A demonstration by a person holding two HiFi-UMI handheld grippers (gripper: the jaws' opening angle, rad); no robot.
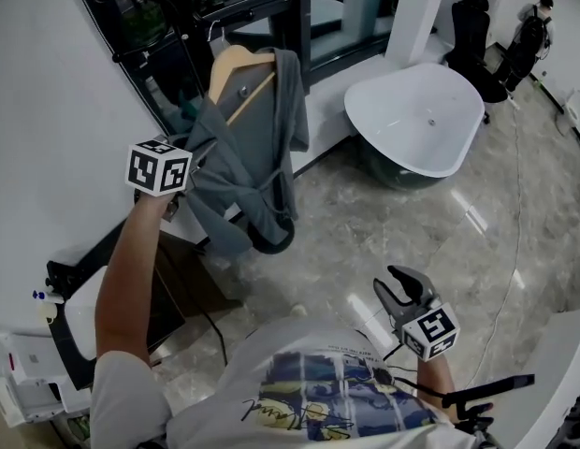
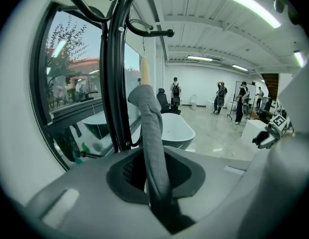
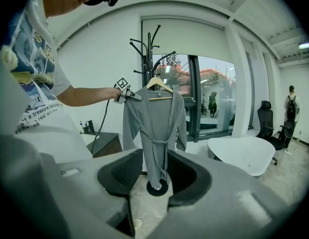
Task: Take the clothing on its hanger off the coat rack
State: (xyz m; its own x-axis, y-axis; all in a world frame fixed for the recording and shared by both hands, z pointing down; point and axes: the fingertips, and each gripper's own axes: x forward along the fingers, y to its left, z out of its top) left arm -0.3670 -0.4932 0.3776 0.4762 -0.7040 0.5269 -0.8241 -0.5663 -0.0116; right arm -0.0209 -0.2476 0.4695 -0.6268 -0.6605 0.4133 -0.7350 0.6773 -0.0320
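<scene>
at the coat rack, left tongs pinch the grey robe while right tongs hang spread.

Jaws gripping grey garment, coat rack behind

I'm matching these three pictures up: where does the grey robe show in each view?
Head view: grey robe upper left of centre, on its hanger.
Left gripper view: its fold rises from between the jaws, centre.
Right gripper view: hangs at centre, beyond the jaws.
Shared landmark: the white bathtub.
</scene>
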